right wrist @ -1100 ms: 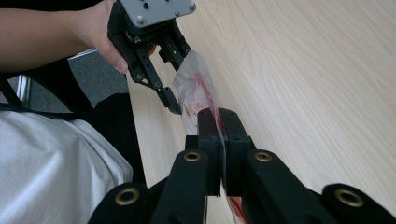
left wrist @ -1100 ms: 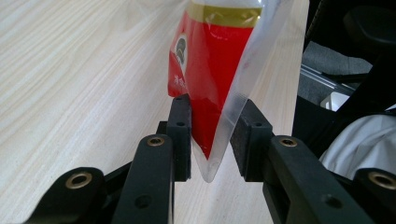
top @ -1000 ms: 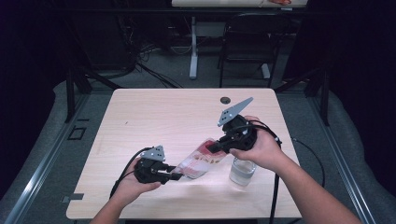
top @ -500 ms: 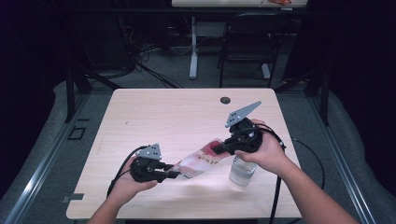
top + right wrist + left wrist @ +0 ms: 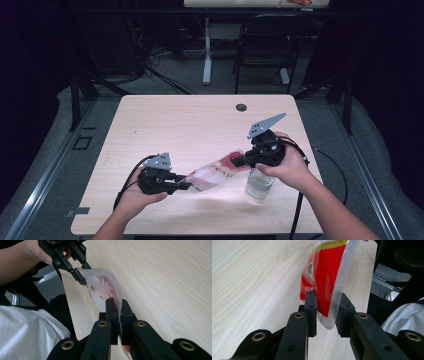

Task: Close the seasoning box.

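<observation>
While the red-and-clear pouch [image 5: 216, 173] is suspended above the table [image 5: 190, 125] near its front edge, each end sits in one tool. The right tool [image 5: 239, 161] is clamped together on the pouch's upper end; its pads pinch the film flat in the right gripper view. The left tool [image 5: 186, 185] has just been closing: its jaws stand partly apart, with the pouch's lower end [image 5: 325, 312] between them. A clear plastic cup [image 5: 259, 184] stands under the right hand [image 5: 289, 167], toward the front right corner.
</observation>
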Action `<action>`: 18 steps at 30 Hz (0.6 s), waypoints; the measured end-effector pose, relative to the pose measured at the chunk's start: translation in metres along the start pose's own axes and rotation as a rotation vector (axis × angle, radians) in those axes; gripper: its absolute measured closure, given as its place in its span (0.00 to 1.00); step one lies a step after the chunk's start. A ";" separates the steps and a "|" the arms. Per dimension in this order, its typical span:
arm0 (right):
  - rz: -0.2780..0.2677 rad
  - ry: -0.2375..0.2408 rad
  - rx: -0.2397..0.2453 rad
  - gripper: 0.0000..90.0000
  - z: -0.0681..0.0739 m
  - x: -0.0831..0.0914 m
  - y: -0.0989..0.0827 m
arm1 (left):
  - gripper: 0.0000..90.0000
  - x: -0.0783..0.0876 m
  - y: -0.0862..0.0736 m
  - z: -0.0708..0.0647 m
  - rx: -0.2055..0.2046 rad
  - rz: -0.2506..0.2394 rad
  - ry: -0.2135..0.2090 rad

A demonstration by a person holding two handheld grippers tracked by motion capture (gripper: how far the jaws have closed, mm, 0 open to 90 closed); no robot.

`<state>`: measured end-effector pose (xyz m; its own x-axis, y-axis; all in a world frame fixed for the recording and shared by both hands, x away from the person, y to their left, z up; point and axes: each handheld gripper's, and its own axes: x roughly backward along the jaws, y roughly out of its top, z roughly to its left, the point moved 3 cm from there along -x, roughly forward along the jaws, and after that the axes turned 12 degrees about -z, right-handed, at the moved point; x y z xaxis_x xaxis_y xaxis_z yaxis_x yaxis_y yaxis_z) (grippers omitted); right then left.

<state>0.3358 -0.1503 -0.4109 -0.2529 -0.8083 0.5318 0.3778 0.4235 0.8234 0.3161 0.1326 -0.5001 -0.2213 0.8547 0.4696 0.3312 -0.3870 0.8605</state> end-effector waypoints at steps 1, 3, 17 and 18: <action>-0.006 -0.001 -0.005 0.99 0.000 0.000 -0.001 | 0.83 0.000 0.000 0.000 0.000 0.003 -0.001; -0.009 -0.002 -0.004 0.99 -0.001 0.000 -0.003 | 0.83 0.001 0.001 0.000 0.001 0.002 0.000; -0.033 -0.021 -0.039 0.99 -0.008 0.000 -0.015 | 0.83 0.001 0.006 0.002 0.010 0.002 -0.002; -0.033 -0.024 -0.040 0.99 -0.008 0.001 -0.016 | 0.83 0.001 0.006 0.002 0.009 -0.001 0.001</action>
<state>0.3370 -0.1607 -0.4250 -0.2868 -0.8112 0.5095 0.4043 0.3797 0.8321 0.3199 0.1314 -0.4949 -0.2222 0.8549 0.4689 0.3393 -0.3830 0.8592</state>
